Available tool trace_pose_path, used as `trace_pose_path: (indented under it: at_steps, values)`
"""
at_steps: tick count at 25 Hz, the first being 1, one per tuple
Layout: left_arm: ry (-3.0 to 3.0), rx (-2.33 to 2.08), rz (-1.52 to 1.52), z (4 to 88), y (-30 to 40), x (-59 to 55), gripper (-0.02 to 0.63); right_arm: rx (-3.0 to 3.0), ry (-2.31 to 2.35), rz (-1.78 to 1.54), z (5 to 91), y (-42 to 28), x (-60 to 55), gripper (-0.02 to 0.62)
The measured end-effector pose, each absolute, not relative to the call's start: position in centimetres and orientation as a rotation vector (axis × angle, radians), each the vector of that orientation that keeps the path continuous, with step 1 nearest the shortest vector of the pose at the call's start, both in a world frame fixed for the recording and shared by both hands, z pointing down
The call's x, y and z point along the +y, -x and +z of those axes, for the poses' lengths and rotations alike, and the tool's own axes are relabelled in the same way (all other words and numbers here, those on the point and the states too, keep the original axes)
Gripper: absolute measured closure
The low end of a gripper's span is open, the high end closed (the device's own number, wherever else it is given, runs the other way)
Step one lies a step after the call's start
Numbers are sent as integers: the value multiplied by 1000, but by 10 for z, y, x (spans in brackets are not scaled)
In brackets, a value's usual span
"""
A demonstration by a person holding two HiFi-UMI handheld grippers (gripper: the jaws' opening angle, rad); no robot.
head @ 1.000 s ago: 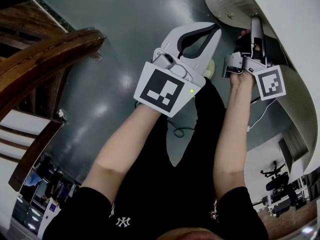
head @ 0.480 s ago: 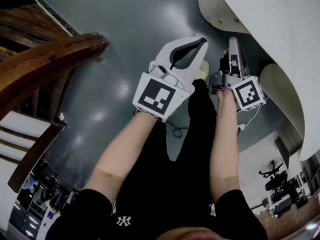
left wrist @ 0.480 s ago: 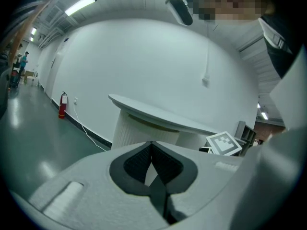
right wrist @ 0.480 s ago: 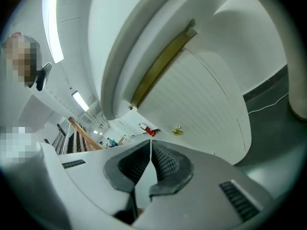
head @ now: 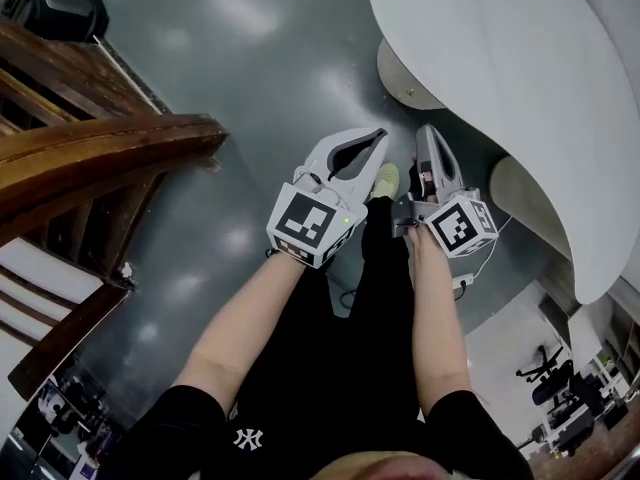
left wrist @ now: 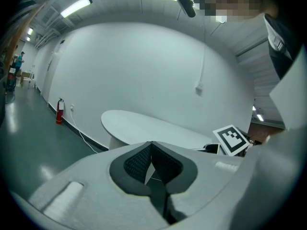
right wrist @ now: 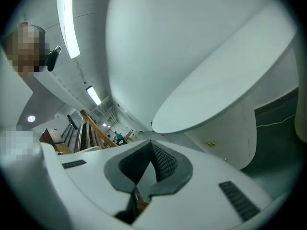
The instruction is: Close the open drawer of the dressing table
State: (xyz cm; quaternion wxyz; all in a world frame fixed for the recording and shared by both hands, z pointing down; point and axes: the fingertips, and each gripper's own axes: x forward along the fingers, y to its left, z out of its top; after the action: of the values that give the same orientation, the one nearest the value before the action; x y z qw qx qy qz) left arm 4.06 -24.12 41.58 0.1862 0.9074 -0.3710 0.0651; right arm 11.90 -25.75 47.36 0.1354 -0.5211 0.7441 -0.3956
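Observation:
The white dressing table point(head: 500, 68) curves across the upper right of the head view. Under its top is a rounded cabinet front with a small gold knob point(head: 408, 94); I cannot tell whether a drawer stands open. My left gripper point(head: 378, 134) is shut on nothing, a short way left of that front. My right gripper point(head: 426, 131) is shut and empty beside it, just below the cabinet front and not touching it. In the left gripper view the tips point(left wrist: 151, 143) meet, with the oval table top point(left wrist: 153, 126) ahead. In the right gripper view the tips point(right wrist: 151, 143) meet below the table top point(right wrist: 216, 90) and a gold knob point(right wrist: 211, 143).
A dark wooden stair railing point(head: 90, 158) fills the left side. Glossy grey floor point(head: 250, 48) lies between it and the table. A cable point(head: 350, 268) lies by the person's shoe point(head: 386, 180). A red fire extinguisher point(left wrist: 59, 111) stands at the far wall.
Both grippers have risen and drawn back from the ribbed cabinet front. The right gripper, close against that front a second ago, now hangs clear of it.

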Motion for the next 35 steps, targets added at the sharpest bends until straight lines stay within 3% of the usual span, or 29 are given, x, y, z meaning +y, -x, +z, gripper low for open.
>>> trace_pose_path:
  at_steps: [18,35]
  values:
    - [-2675,-999,100,234,-29,-186,597,2410,1436,-860,262,-79,-203,579]
    - [-2784,-1026,9,125,-6,-150,597,2513,1429,-574,144,-56,-159,580]
